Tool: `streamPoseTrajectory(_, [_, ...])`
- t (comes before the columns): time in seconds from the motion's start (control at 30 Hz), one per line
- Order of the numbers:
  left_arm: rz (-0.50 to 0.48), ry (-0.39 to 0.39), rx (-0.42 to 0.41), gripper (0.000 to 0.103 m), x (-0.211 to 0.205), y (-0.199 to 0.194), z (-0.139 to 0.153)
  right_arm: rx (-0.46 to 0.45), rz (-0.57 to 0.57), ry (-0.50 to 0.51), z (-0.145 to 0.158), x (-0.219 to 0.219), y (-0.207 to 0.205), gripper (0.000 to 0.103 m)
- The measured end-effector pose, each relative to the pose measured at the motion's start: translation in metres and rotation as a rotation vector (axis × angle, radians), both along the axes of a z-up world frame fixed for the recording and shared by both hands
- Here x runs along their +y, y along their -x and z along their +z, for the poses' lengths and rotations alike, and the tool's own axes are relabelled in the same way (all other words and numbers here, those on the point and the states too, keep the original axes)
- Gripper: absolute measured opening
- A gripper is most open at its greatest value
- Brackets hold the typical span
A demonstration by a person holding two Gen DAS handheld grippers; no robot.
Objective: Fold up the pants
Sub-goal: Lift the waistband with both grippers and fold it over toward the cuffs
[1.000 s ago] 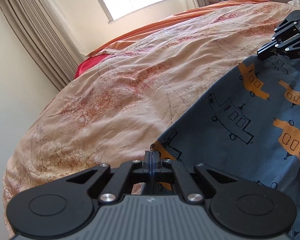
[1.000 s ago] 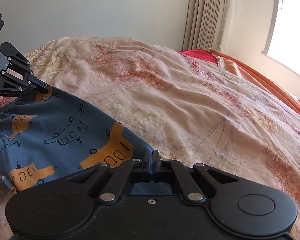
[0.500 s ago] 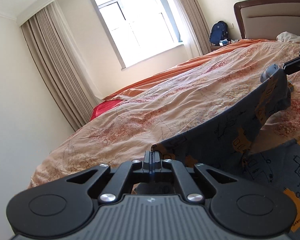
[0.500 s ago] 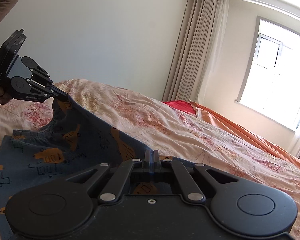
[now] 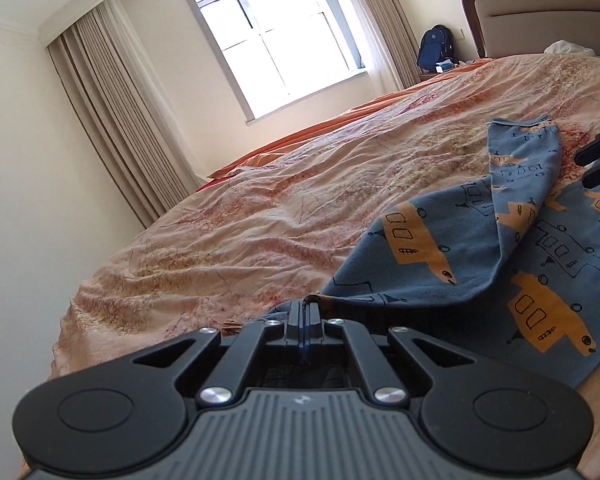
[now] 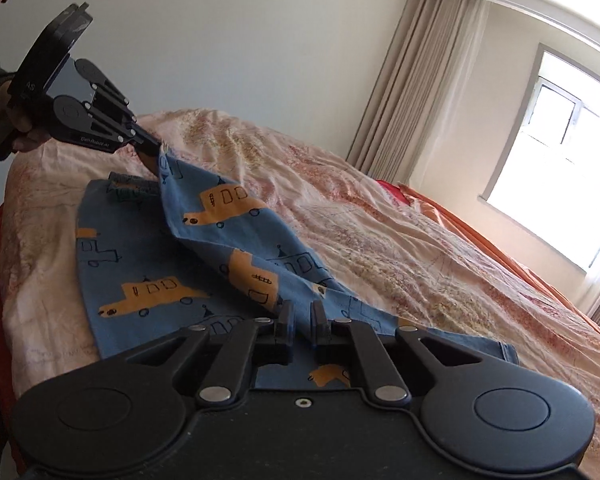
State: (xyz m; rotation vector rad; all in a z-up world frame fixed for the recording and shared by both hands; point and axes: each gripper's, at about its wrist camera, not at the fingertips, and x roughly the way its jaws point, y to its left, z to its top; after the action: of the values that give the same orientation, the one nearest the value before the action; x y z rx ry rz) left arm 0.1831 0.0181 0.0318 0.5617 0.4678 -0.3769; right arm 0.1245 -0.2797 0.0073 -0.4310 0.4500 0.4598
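Blue pants [image 5: 480, 248] with orange vehicle prints lie on the bed, one layer folded over the other. My left gripper [image 5: 305, 307] is shut on a pants edge and holds it just above the lower layer; it also shows in the right wrist view [image 6: 156, 151], pinching the raised corner. My right gripper [image 6: 301, 322] is open with a small gap, empty, just above the pants [image 6: 172, 264]. Its fingers show at the right edge of the left wrist view [image 5: 596, 152].
The bed has a rumpled peach floral duvet [image 5: 280, 208] with an orange sheet [image 6: 500, 240] along its far side. A headboard [image 5: 540, 20] and a blue backpack [image 5: 436, 48] stand by the window. Curtains [image 5: 112, 120] hang on the wall.
Both grippers carried the lifted pants edge over and down onto the lower layer. My right gripper opened and let go of the fabric. My left gripper stays shut on its corner.
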Motion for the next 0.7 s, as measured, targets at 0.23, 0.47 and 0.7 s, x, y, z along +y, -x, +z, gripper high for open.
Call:
streamPoseTrajectory(0.23, [0.003,-0.023,0.005,0.000,0.001,0.004,-0.008,0.105,0.319,0.106,0.003,0.027,-0.055,0.050])
streamPoseTrajectory(0.47, [0.001,-0.024,0.006,0.000,0.004,0.004,-0.018,0.188,0.582,0.272,0.006,0.071,-0.096,0.052])
streamPoseTrajectory(0.7, [-0.008,-0.018,-0.008,0.000,0.008,0.005,-0.015,0.219,0.563,0.373,-0.001,0.069,-0.093,0.008])
